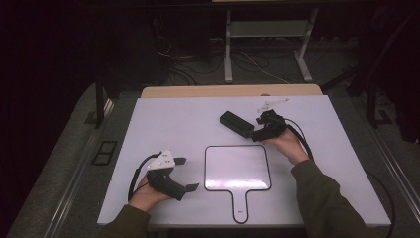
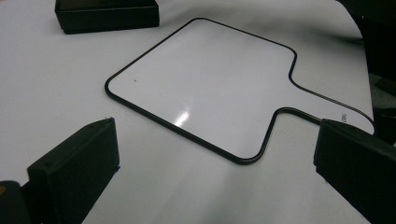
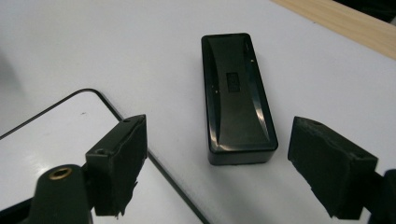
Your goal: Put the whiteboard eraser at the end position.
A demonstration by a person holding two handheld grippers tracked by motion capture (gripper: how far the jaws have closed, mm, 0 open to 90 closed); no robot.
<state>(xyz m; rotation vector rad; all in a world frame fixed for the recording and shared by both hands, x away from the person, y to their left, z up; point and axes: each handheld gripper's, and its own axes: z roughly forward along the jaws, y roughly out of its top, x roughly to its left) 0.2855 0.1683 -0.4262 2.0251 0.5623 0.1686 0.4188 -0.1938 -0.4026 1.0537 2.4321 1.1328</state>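
Right claw (image 3: 215,172) released, jaws wide, aimed at the glossy black rectangular plastic eraser block (image 3: 237,98) lying on the white table (image 1: 163,124) beyond the black-rimmed white paddle-shaped board (image 1: 237,167). Left claw (image 2: 210,177) released, idle. Step: approach. Next: advance, straddle the block, clench.

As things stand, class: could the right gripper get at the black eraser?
Probably yes. The right gripper sits beside the black eraser, jaws open wider than it, with bare table between and nothing in the way.
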